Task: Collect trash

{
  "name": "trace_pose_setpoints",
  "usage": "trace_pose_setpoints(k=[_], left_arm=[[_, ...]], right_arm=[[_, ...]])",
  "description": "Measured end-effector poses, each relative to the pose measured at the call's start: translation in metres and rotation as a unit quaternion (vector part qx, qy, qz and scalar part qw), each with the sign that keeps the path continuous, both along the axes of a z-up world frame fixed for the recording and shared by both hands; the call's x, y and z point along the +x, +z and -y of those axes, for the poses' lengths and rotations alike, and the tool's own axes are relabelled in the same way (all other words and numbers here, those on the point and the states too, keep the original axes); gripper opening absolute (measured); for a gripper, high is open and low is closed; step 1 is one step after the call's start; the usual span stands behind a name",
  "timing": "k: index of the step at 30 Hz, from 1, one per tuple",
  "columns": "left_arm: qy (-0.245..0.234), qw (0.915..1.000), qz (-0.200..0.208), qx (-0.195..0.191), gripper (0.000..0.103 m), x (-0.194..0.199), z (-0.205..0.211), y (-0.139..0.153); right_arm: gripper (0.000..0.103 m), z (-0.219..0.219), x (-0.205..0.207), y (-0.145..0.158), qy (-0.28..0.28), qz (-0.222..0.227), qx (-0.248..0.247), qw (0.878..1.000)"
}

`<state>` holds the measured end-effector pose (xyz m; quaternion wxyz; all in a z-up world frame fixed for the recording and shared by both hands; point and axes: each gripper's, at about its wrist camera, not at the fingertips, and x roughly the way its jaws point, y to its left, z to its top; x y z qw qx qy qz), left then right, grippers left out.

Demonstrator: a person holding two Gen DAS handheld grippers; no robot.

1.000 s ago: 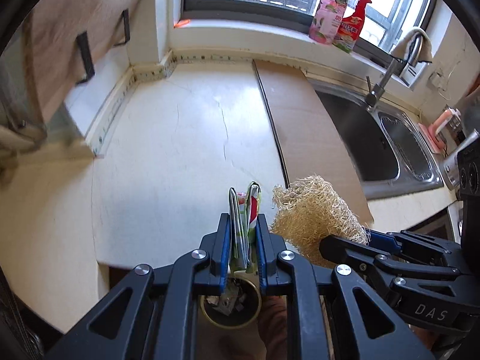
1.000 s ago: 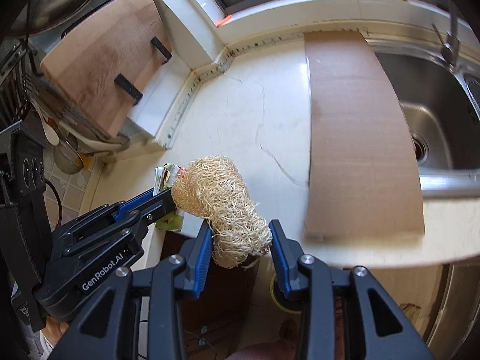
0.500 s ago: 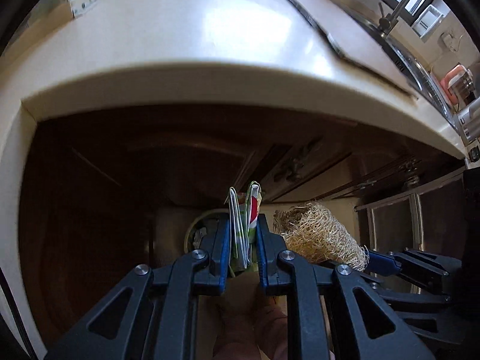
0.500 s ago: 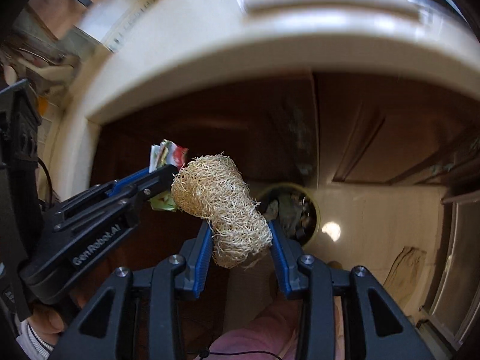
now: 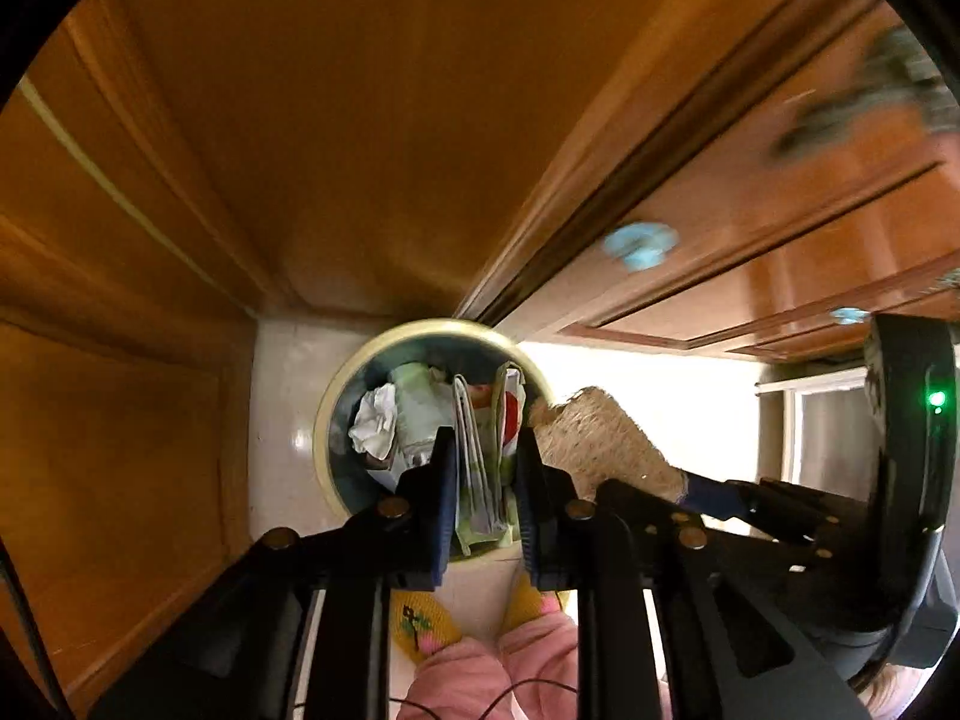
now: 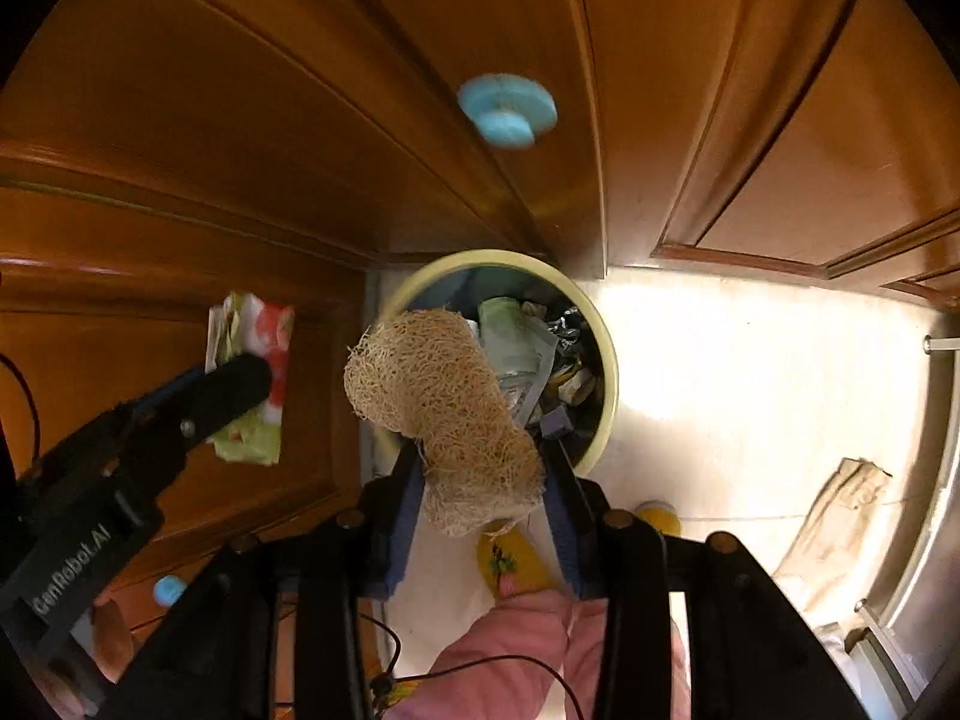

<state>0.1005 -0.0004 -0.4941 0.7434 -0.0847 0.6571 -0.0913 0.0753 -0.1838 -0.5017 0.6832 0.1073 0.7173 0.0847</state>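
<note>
A round bin with a pale yellow rim (image 5: 336, 396) (image 6: 609, 360) stands on the floor against the cabinets, holding crumpled paper and wrappers. My left gripper (image 5: 486, 444) hangs over it, pointing steeply down. A folded green, red and white wrapper (image 5: 480, 462) (image 6: 252, 360) sits between its pads, and the jaws are opening. My right gripper (image 6: 480, 438) is beside it with a tan loofah sponge (image 6: 444, 402) (image 5: 600, 444) still between its blue pads. Those jaws are opening too. The loofah's top leans over the bin's near rim.
Brown wooden cabinet doors (image 6: 300, 120) with light blue knobs (image 6: 507, 111) rise right behind the bin. A person's yellow slippers (image 6: 516, 558) and pink trouser legs (image 6: 528, 648) are below the grippers. A beige cloth (image 6: 840, 510) lies on the pale floor by a metal frame at right.
Both grippers have dropped from above the countertop to just over the bin by the cabinets, carrying the wrapper and the loofah. The left jaws stand slightly wider.
</note>
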Motion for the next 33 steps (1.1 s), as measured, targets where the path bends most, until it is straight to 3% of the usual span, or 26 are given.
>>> trace_pose_setpoints(k=[4, 6, 9, 12, 15, 17, 25, 33], left_arm=[[0.010, 0.9998, -0.016, 0.002, 0.035, -0.003, -0.010, -0.047], [0.017, 0.9996, -0.021, 0.001, 0.050, -0.004, -0.017, -0.062], [0.033, 0.9991, -0.024, 0.009, 0.065, -0.009, -0.027, -0.075], [0.037, 0.9987, -0.032, 0.012, 0.089, -0.012, -0.034, -0.084], [0.027, 0.9989, -0.027, 0.026, 0.098, -0.015, -0.032, -0.086], [0.021, 0.9989, -0.025, 0.034, 0.099, -0.016, -0.031, -0.087], [0.028, 0.9990, -0.001, 0.035, 0.099, -0.017, -0.035, -0.037], [0.040, 0.9982, 0.041, 0.021, 0.099, -0.019, -0.041, 0.078]], right_arm=[[0.044, -0.002, 0.001, -0.043, 0.006, -0.008, 0.009, 1.000], [0.048, -0.004, 0.002, -0.058, 0.005, -0.009, 0.014, 1.000], [0.052, -0.008, 0.001, -0.073, 0.005, -0.002, 0.011, 1.000], [0.053, -0.010, 0.003, -0.077, 0.009, -0.002, 0.010, 1.000], [0.053, -0.012, 0.003, -0.077, 0.015, -0.001, 0.005, 1.000], [0.053, -0.010, 0.002, -0.073, 0.014, 0.001, 0.004, 1.000], [0.053, -0.008, -0.004, -0.031, 0.014, 0.018, -0.005, 1.000], [0.053, -0.014, -0.015, 0.087, 0.023, 0.073, -0.007, 0.997]])
